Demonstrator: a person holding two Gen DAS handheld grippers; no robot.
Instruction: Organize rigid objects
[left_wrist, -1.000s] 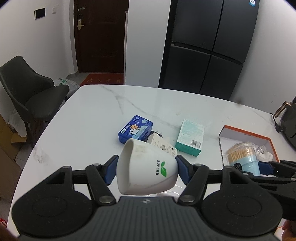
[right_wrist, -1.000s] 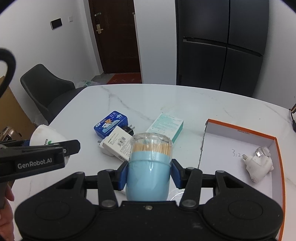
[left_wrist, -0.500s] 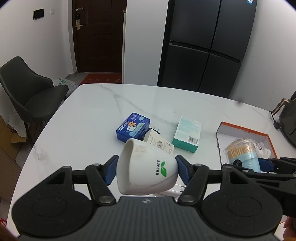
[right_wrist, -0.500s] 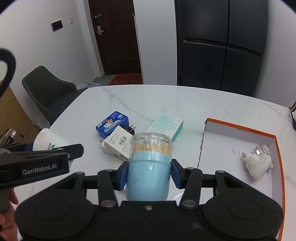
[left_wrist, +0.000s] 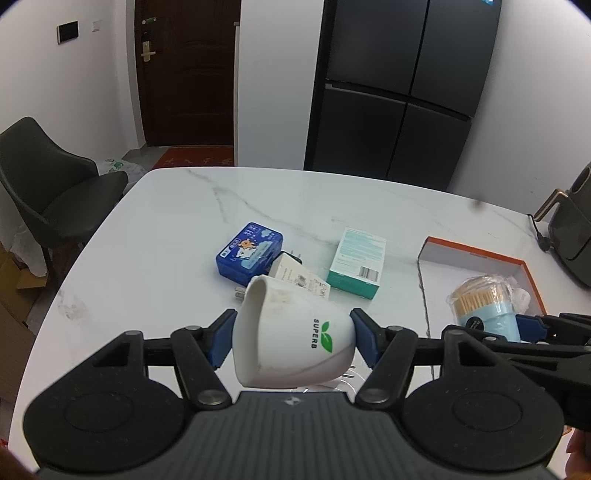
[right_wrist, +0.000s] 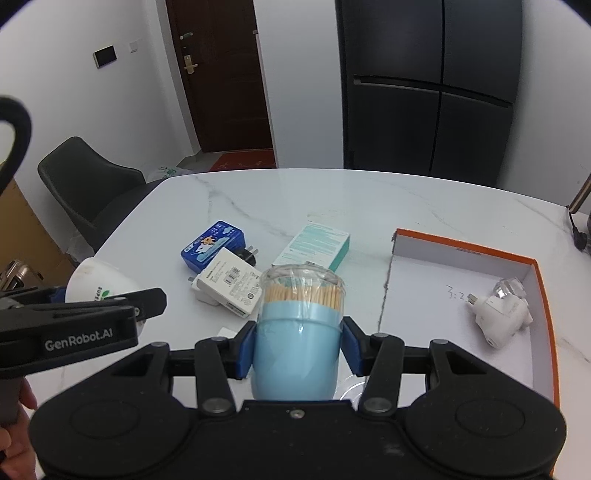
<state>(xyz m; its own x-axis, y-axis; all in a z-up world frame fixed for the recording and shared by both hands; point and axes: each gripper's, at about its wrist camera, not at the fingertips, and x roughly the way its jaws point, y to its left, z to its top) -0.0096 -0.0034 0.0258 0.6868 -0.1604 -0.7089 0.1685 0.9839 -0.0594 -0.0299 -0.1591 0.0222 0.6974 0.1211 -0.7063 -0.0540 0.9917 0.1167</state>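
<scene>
White cup tilted, clamped in left gripper jaws above tabletop. Toothpick jar upright, clamped in right gripper jaws beside orange box. Jar base hidden; adapter partly occluded. Both grippers angled downward.
</scene>
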